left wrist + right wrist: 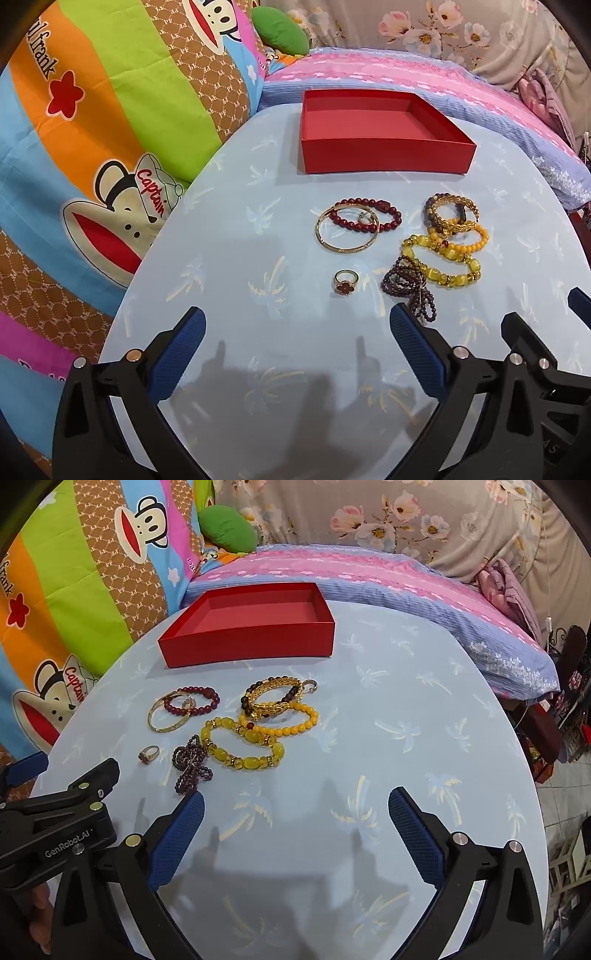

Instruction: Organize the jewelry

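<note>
An empty red box (384, 155) (251, 642) stands at the far side of a round light-blue table (258, 258) (406, 720). In front of it lie a gold bangle (332, 245) (162, 725), a dark red bead bracelet (354, 225) (212, 707), a gold chain bracelet (469, 205) (273, 705), yellow bead bracelets (439, 275) (240, 758), a dark purple bead string (402, 280) (192, 764) and a ring with a red stone (343, 282) (149, 754). My left gripper (297, 325) is open and empty, just short of the ring. My right gripper (295, 805) is open and empty, right of the purple string.
Colourful cartoon bedding (92, 147) (74, 609) lies left of the table. A pink and blue striped pillow (443, 85) (369, 579) lies behind it. The right gripper's body shows in the left wrist view (535, 354); the left one's in the right wrist view (62, 812).
</note>
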A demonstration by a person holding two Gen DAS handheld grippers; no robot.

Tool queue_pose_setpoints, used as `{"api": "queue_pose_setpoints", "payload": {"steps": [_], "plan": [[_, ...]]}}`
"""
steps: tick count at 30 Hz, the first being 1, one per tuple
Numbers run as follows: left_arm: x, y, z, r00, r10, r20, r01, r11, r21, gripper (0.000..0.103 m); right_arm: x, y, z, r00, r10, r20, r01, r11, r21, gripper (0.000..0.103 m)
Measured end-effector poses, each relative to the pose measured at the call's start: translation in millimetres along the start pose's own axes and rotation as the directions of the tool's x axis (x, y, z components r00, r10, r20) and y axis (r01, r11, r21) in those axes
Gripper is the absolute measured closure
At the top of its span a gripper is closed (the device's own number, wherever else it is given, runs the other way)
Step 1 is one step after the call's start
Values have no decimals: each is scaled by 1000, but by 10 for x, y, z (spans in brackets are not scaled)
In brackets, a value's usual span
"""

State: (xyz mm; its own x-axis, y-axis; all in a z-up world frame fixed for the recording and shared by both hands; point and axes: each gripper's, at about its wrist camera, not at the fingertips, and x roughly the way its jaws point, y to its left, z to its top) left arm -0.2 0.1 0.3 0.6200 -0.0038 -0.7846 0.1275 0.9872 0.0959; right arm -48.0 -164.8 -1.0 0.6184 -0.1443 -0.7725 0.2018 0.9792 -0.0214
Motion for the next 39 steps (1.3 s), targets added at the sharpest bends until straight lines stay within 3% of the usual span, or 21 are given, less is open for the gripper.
{"api": "queue_pose_setpoints", "payload": {"steps": [39], "plan": [[-39,-8,-39,1000,11,6,-11,1000,13,8,-91,3,-26,1000,-15,20,15,1000,4,7]]}}
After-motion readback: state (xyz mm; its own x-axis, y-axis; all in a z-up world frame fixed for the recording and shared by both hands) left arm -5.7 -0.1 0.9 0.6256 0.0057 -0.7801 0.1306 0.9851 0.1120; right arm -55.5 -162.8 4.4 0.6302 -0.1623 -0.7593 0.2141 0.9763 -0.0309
